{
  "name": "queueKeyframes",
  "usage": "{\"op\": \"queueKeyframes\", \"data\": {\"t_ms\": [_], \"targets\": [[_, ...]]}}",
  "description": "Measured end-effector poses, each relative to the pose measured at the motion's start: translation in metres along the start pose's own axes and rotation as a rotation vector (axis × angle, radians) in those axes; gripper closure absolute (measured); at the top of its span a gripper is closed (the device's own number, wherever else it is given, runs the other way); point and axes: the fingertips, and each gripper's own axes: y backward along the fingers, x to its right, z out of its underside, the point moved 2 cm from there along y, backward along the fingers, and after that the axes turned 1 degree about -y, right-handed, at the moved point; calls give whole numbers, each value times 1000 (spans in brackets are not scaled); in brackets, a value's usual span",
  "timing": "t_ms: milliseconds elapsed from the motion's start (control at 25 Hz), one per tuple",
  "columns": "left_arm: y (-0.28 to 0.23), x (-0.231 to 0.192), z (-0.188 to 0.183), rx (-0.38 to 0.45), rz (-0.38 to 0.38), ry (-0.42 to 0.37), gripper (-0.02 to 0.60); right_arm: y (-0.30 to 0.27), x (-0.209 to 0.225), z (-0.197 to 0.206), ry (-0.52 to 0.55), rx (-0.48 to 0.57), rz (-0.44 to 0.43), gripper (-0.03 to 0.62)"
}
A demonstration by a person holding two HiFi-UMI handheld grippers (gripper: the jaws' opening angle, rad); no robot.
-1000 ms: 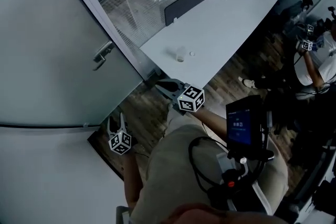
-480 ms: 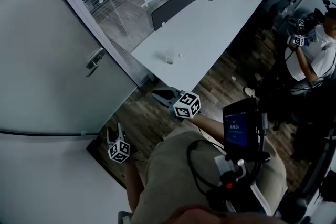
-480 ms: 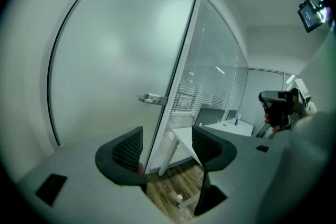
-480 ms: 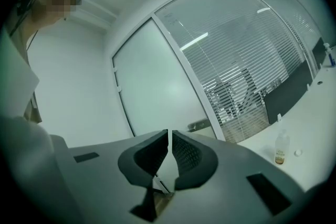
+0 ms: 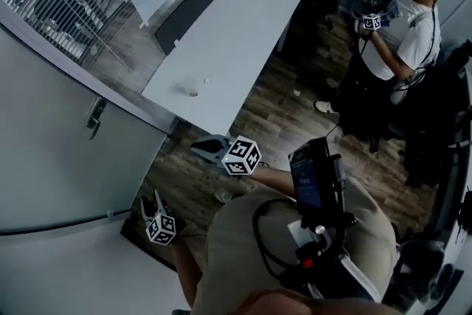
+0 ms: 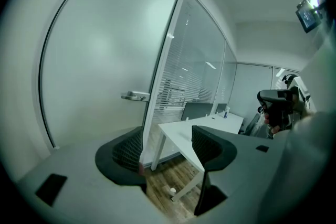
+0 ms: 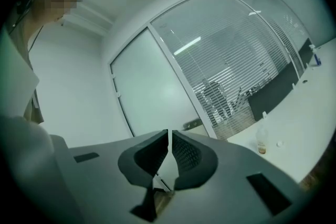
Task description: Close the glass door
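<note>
Glass door [image 6: 100, 60] stands ahead of the left gripper [image 6: 168, 150], a little to the left of its fingers. Its lever handle [image 6: 135, 95] lies flat, up and left of those fingers, near but not touching. The left fingers are apart with nothing between them. The right gripper [image 7: 169, 143] has its fingers pressed together, holding nothing, and it is farther from the door, nearer the white desk [image 5: 228, 40]. I think the left one is better placed to push. The door edge looks in line with the frame [image 6: 163, 76]; I cannot tell if it is fully shut.
</note>
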Motion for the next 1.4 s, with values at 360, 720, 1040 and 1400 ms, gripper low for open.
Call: {"op": "queueKeyframes", "data": {"t_ms": [360,720,1040,1400], "targets": [[45,80,28,20,29,36,284,94,-5,6,40,-21,30,559],[117,91,90,-28,-49,80,284,127,-8,45,34,-59,14,559],[159,51,91,-11,-100,99,284,98,-54,45,76,-65,-44,559],[178,32,78,-20,4,97,284,72,-113,60,98,-44,-15,559]]}}
